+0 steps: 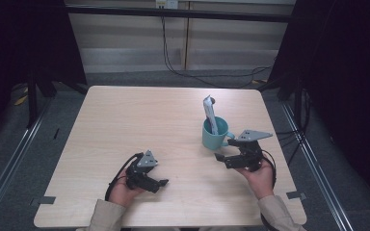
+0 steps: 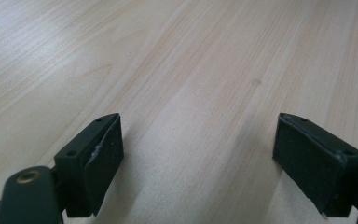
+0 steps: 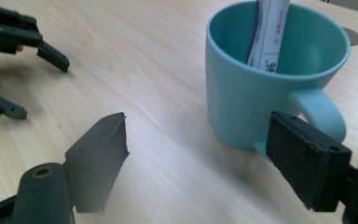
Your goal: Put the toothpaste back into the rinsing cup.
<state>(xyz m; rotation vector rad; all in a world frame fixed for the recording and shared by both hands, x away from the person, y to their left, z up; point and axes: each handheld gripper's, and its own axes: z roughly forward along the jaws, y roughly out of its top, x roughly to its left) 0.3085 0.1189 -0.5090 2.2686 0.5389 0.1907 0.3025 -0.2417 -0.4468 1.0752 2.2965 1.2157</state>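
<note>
High view: both grippers' fingers released; right gripper (image 1: 224, 155) beside teal mug (image 1: 214, 134) holding tube (image 1: 209, 113).

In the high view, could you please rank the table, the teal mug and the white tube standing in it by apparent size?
1. Table
2. Teal mug
3. White tube, narrower than the mug, though about as tall
</note>
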